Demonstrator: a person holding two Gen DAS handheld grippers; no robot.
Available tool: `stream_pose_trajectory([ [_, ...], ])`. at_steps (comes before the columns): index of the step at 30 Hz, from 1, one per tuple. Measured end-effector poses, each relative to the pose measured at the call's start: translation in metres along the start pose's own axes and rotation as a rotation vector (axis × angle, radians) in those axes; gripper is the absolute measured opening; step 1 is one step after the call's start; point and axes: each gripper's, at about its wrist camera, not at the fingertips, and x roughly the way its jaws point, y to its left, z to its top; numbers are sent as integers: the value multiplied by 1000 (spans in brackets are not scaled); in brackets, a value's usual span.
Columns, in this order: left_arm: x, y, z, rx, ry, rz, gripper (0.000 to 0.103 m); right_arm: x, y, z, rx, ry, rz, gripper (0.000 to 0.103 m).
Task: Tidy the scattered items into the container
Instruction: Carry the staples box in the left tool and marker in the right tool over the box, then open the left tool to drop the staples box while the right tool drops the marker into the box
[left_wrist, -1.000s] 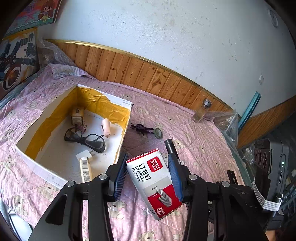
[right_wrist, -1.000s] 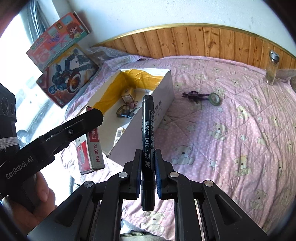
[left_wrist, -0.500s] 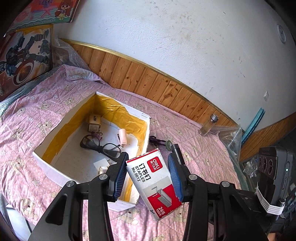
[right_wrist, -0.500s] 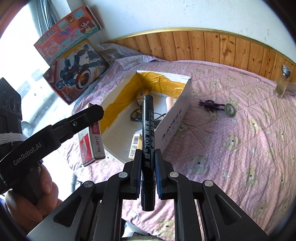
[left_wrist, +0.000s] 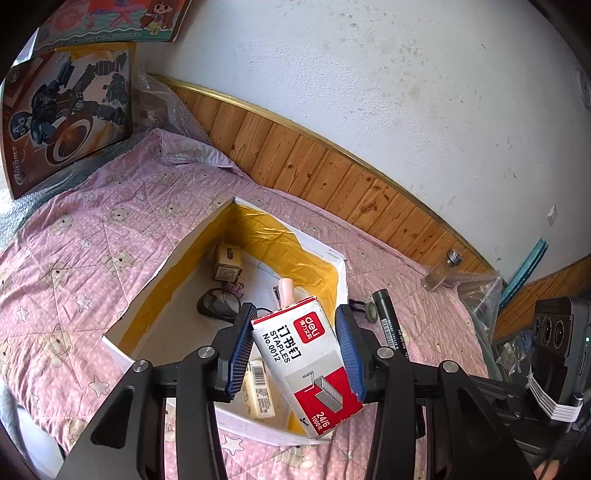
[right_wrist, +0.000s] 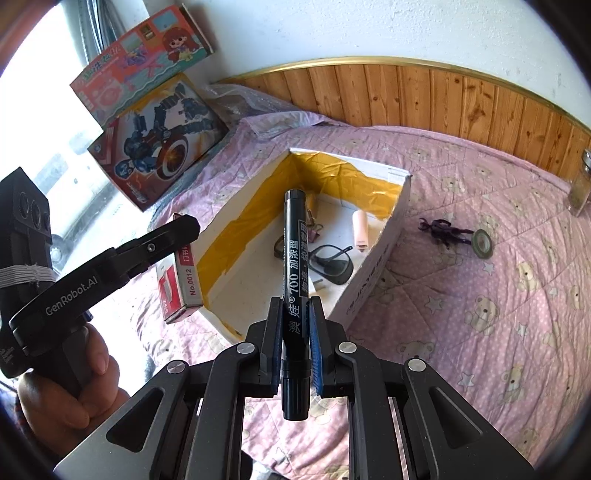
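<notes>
Squarely between tool (left_wrist: 295, 350) fingers: staple box (left_wrist: 306, 365)

Bright daylight, blown-out glare at left, sharp focus, fisheye-curved edges.

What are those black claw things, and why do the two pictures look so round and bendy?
They are tongs that a person squeezes by hand; one hand shows. Each pair has a wide, bendy camera looking along its fingers, so each picture comes from one pair. The left tongs hold a box of staples. The right tongs pinch a black marker. Below is a white box with yellow tape inside, on a pink bear blanket, already holding glasses and small bits. A purple toy and a tape roll still wait outside.
</notes>
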Motion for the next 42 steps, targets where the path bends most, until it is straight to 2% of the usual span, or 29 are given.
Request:
stream_pose_trajectory([
  [18,38,36,23,6,42,86,45,51,-14,50,35,29,26,13],
  [32,76,53,18,19,139,129,45,116,-34,85,102,117,61,13],
  [42,94,63,16,19,175,139,45,159,-47,112,148,181,53,14],
])
